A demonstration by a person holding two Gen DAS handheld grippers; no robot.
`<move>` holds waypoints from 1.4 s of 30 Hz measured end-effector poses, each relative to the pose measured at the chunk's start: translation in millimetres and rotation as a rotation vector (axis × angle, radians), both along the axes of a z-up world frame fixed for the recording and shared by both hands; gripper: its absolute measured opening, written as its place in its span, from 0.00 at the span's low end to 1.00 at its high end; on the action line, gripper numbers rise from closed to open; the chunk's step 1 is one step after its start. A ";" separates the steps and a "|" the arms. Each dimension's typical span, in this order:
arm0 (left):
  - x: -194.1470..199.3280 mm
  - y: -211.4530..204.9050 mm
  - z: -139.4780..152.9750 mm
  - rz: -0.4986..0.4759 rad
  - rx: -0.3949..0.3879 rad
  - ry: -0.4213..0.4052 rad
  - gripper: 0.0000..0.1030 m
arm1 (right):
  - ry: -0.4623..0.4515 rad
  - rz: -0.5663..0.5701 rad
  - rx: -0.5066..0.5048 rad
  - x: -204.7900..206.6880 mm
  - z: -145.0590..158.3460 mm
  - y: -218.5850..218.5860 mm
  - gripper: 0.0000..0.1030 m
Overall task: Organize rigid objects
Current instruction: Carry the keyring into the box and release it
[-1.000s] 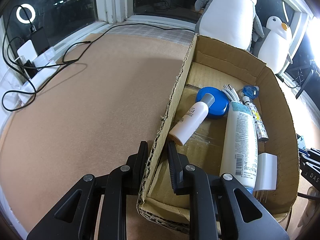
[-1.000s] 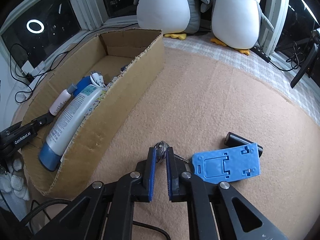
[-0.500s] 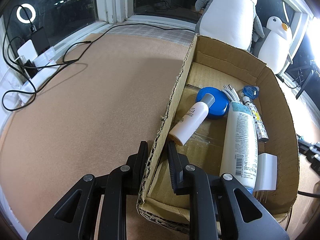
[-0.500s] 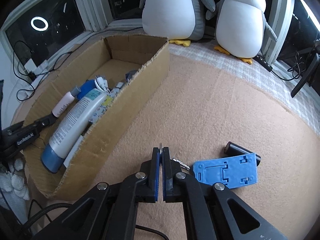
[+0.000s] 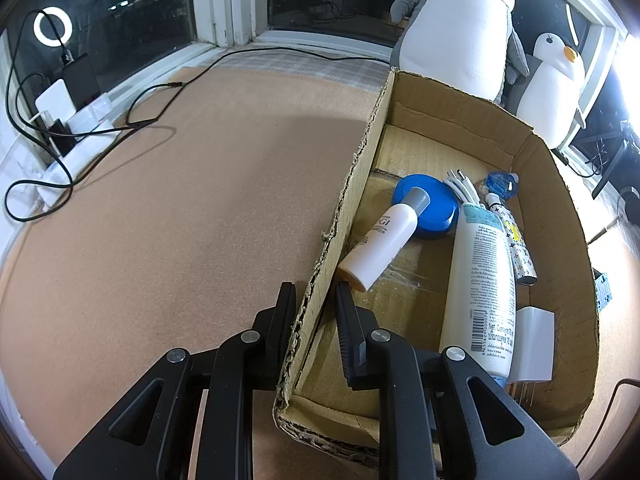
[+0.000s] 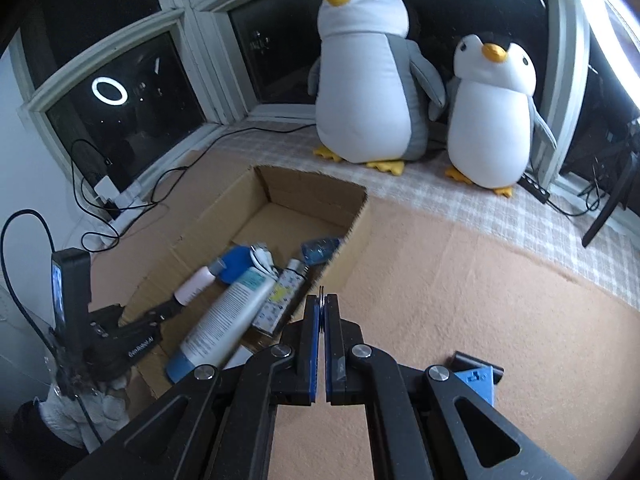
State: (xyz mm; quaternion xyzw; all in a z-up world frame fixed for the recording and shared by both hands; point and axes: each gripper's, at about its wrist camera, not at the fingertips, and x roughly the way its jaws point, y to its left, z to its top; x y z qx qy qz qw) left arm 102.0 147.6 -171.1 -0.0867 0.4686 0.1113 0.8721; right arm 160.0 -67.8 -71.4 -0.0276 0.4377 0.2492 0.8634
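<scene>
A cardboard box (image 5: 576, 240) (image 6: 312, 196) lies on the tan mat. It holds a large white lotion bottle (image 5: 480, 288) (image 6: 224, 320), a small white bottle (image 5: 380, 244), a blue disc (image 5: 432, 204), a white cable, a patterned tube (image 5: 520, 252) and a white charger (image 5: 534, 344). My left gripper (image 5: 314, 300) straddles the box's left wall, fingers close on it. My right gripper (image 6: 322, 304) is raised by the box's right wall, shut on a thin metal key ring (image 6: 321, 294). A blue phone stand (image 6: 476, 380) and black cylinder (image 6: 460, 360) lie on the mat.
Two plush penguins (image 6: 368, 80) (image 6: 492, 116) stand at the window on a checked cloth. Black cables (image 5: 80, 136) and a power strip lie at the far left. The left gripper body shows in the right wrist view (image 6: 104, 340).
My right gripper shut on the key ring, lifted it off the mat and swung left toward the box. The left gripper has stayed on the box wall.
</scene>
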 end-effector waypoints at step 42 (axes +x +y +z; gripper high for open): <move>0.1 0.8 -0.2 -0.001 0.000 0.000 0.18 | 0.039 -0.016 -0.011 45.4 -13.4 19.6 0.64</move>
